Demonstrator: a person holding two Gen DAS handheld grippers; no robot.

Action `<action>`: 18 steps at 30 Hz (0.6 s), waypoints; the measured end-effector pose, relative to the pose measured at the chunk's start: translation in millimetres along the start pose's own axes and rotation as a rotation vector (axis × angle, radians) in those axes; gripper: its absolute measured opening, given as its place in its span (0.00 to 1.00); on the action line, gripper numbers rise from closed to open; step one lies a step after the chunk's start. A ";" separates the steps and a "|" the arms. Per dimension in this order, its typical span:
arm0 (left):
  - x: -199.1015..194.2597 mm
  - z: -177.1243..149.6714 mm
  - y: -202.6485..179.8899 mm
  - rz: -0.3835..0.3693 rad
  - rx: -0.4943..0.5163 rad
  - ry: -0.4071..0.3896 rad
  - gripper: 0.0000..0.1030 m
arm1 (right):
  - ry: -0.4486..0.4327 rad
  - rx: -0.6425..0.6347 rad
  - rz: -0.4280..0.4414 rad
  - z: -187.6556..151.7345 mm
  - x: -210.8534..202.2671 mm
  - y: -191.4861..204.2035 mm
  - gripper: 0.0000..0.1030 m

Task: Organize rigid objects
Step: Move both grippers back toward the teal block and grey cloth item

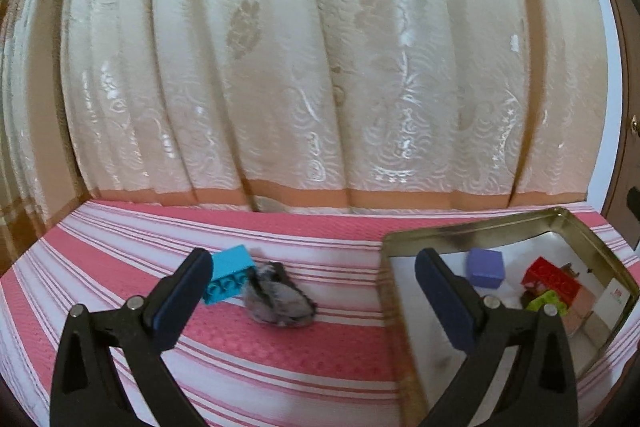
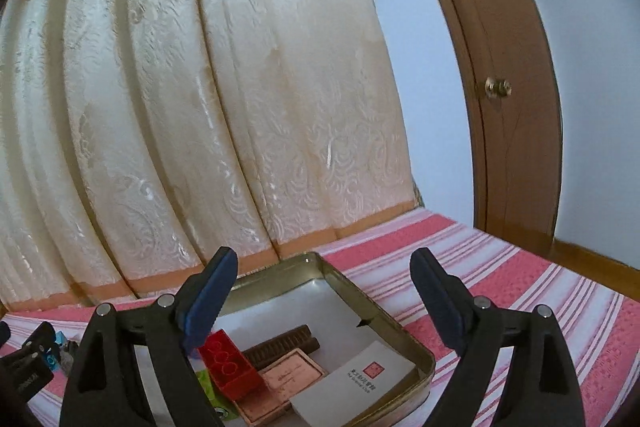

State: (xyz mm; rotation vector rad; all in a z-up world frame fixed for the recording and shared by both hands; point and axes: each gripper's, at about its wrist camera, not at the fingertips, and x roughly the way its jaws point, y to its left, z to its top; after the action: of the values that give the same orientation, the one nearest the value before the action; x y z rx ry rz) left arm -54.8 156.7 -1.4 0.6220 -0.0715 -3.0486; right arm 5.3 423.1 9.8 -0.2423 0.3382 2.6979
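— Still loose: turquoise plastic brick [image 1: 229, 274] beside grey lump [image 1: 280, 297] on striped bed, outside gold metal tin [image 1: 576, 223].

— Left claw [image 1: 316, 291], right claw [image 2: 320, 297] gaped wide, empty. Could nudge brick away.

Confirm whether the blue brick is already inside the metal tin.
No. The blue brick lies on the striped cloth beside a grey stone, left of the metal tin.

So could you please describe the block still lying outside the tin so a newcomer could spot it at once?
Start at the metal tin on the striped cloth and look left. Past a grey stone lies the turquoise block, the only studded brick outside the tin.
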 end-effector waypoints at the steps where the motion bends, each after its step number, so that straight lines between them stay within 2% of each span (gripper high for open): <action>1: -0.4 -1.0 1.8 0.004 0.004 -0.004 1.00 | -0.010 -0.006 -0.005 -1.3 -2.9 2.4 0.87; 7: 0.2 -6.9 15.4 0.029 0.028 -0.035 1.00 | 0.007 -0.034 -0.015 -10.3 -7.5 16.9 0.87; 10: 1.1 -8.8 21.1 0.018 0.026 -0.033 1.00 | 0.000 -0.077 -0.029 -12.6 -11.8 25.0 0.87; 18: -1.3 -10.5 35.9 -0.011 -0.003 -0.040 1.00 | 0.009 -0.035 -0.052 -18.5 -25.5 26.2 0.87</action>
State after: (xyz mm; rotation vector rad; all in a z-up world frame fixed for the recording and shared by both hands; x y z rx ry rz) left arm -48.8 120.5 -8.7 0.5636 -0.0652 -3.0717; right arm 19.5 385.3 2.9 -0.2697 0.2838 2.6536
